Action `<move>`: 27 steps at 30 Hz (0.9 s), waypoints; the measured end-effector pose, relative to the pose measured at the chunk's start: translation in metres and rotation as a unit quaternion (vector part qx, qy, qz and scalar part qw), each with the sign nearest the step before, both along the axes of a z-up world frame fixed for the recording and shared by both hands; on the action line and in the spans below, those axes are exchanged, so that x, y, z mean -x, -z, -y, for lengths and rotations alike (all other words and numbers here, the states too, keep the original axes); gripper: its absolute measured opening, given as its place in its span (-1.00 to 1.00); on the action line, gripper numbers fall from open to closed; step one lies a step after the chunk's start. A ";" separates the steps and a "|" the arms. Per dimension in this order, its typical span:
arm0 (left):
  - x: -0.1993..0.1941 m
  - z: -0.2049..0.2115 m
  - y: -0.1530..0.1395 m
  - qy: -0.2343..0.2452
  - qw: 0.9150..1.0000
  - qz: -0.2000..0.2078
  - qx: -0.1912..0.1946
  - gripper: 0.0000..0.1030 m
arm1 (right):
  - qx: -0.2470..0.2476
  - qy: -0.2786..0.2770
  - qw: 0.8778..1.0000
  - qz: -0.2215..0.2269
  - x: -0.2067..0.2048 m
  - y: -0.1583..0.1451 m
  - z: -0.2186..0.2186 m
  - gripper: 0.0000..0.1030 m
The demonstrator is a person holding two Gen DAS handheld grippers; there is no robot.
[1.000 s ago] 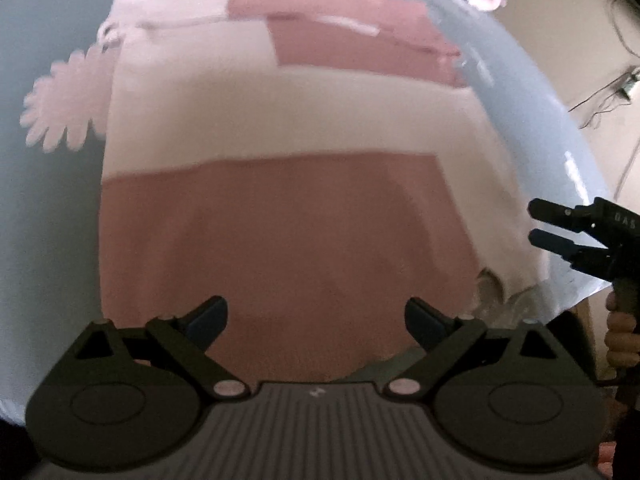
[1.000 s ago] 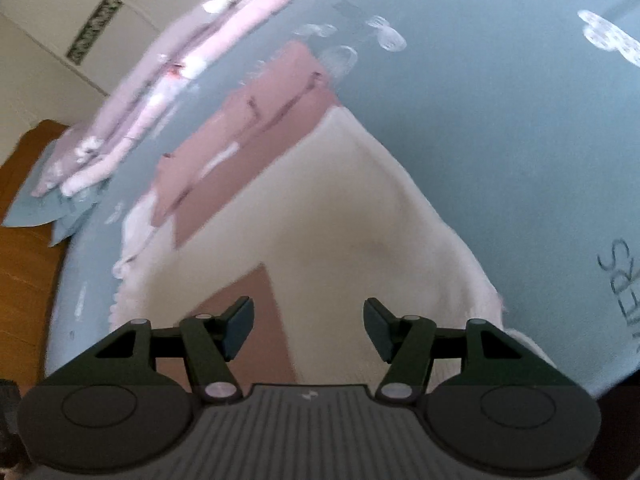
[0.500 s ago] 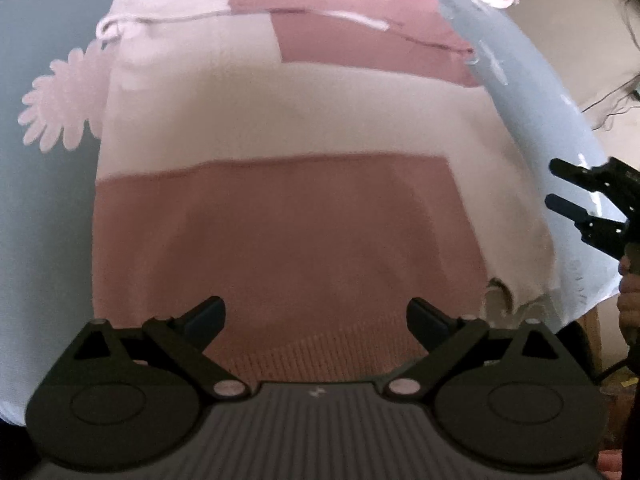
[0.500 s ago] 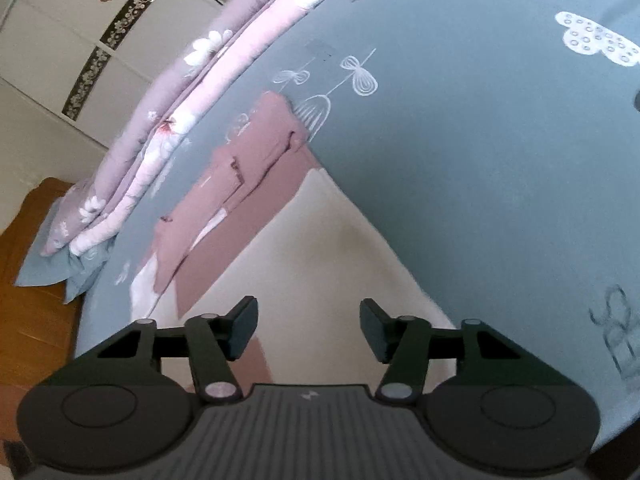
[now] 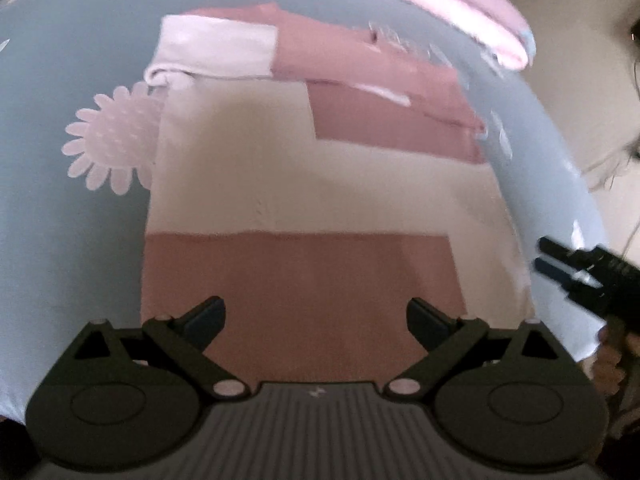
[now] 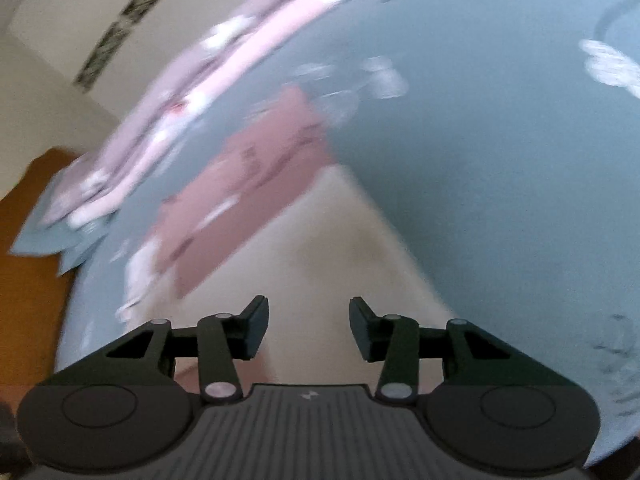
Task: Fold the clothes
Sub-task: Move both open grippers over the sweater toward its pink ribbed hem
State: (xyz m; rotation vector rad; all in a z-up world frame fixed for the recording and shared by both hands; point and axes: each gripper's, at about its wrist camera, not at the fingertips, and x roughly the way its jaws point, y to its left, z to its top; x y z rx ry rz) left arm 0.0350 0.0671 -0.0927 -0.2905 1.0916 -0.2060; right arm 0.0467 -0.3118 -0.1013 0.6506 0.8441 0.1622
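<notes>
My left gripper [image 5: 316, 314] hung over the near pink hem of the sweater [image 5: 320, 208], jaws wide apart, nothing between them. The sweater lay flat on the bed [image 5: 72, 240], long axis running straight ahead of those jaws. My right gripper [image 6: 306, 326] sat off the sweater's right edge (jaws just been closing, still apart, empty). I judged the left nearer the hem. No containers seen.

The right wrist view is smeared with motion blur, so the dark print [image 6: 612, 364] on the bedsheet [image 6: 480, 160] is unreadable. The sweater [image 5: 320, 208] has its near hem hidden behind the left gripper [image 5: 316, 314]. The hand [image 5: 612, 344] at the edge is cut off.
</notes>
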 end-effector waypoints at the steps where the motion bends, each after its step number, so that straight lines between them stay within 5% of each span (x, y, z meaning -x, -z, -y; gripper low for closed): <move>1: 0.002 -0.002 -0.001 -0.004 1.000 0.001 0.000 0.87 | 0.002 -0.011 1.000 -0.006 -0.005 0.001 -0.010 -0.03; 6: 0.010 -0.021 -0.014 -0.022 1.000 0.015 0.008 0.87 | 0.042 -0.082 0.995 -0.035 -0.010 0.015 -0.065 -0.03; 10: 0.009 -0.045 -0.030 -0.046 0.998 0.030 0.008 0.87 | 0.102 -0.168 0.980 -0.011 -0.004 0.003 -0.104 -0.03; 13: 0.008 -0.063 -0.042 -0.068 0.997 0.043 0.019 0.87 | 0.142 -0.232 0.962 0.025 -0.002 -0.014 -0.135 -0.03; 19: 0.011 -0.089 -0.051 -0.087 0.994 0.061 0.039 0.87 | 0.214 -0.377 0.898 0.081 0.007 -0.032 -0.219 -0.03; 22: 0.017 -0.100 -0.055 -0.093 0.992 0.074 0.051 0.87 | 0.228 -0.405 0.881 0.081 0.011 -0.029 -0.259 -0.03; 27: 0.026 -0.119 -0.058 -0.100 0.990 0.086 0.049 0.87 | 0.243 -0.423 0.871 0.060 0.027 -0.015 -0.311 -0.04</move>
